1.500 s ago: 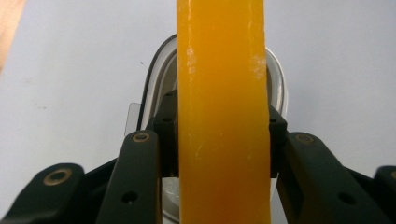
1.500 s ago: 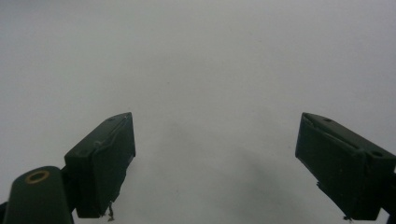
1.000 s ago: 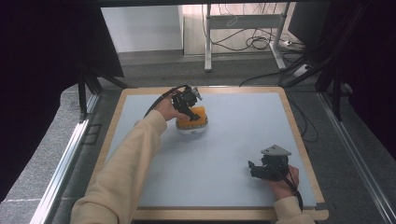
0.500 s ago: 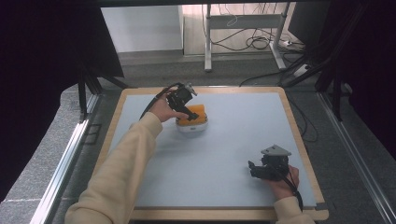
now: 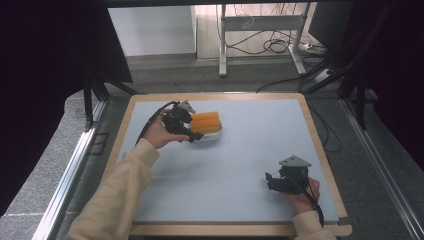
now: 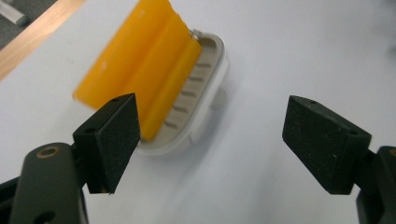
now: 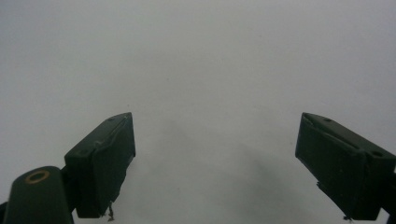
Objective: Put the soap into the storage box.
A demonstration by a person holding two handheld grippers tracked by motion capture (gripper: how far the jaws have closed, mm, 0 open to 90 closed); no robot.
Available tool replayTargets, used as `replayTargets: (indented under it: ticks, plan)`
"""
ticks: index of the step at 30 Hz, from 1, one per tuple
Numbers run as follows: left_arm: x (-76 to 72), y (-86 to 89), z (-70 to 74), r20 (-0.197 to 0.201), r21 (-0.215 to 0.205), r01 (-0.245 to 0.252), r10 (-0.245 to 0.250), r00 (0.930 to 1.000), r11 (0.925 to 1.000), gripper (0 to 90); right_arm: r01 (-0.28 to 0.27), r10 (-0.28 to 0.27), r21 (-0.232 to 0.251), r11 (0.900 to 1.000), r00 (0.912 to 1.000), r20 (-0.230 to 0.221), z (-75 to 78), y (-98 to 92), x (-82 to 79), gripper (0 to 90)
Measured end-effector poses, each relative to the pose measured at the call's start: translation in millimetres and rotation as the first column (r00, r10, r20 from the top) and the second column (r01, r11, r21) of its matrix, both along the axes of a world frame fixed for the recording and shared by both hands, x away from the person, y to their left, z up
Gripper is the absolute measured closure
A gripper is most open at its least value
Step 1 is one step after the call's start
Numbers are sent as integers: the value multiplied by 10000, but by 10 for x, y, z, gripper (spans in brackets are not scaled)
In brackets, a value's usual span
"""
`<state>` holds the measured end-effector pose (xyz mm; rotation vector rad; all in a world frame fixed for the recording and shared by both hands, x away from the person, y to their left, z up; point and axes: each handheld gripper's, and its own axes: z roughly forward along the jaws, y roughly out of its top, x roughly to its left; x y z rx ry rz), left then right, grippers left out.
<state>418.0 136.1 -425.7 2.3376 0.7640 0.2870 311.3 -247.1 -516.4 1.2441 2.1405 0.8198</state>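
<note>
An orange ribbed block (image 5: pixel 205 121) lies on a white slotted dish (image 5: pixel 216 136) at the far left of the pale mat. In the left gripper view the orange block (image 6: pixel 140 60) leans over the dish (image 6: pixel 208 74), just ahead of the left jaw. My left gripper (image 5: pixel 194 129) hovers at the block's left side, open; its jaws have just been opening wide, then eased in slightly, and nothing is between them (image 6: pixel 210 140). My right gripper (image 5: pixel 270 181) rests near the front right, open over bare mat (image 7: pixel 215 158).
The pale mat (image 5: pixel 240 165) sits on a wooden-edged board (image 5: pixel 320 150). Dark floor, metal rails and cables surround the table beyond it.
My left gripper has drawn back to the left, off the top of the orange block, leaving the block on the dish. The right gripper has stayed where it was.
</note>
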Motion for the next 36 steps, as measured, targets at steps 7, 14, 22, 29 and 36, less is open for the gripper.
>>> replayTargets:
  ticks: [7,14,22,29,36]
  plan:
    - [-520,235,-89,176,-541,-387,397,9991,9978,192,-63,63,15,10000,10000,7,5,8,5,123]
    - [-932,399,-273,217,-626,-921,936,9954,9938,192,-48,47,32,10000,10000,61,18,14,-19,123]
    - [-1176,568,-510,-211,-714,-1512,1501,9885,9859,190,6,-6,45,10000,10000,14,8,3,-4,123]
    - [-1213,601,-651,-146,-565,-1962,1957,9806,9789,186,29,-29,25,10000,10000,69,10,-10,-3,123]
    - [-1188,676,-667,-93,-669,-2286,2285,9735,9712,186,-38,36,64,10000,9998,206,28,-16,0,122]
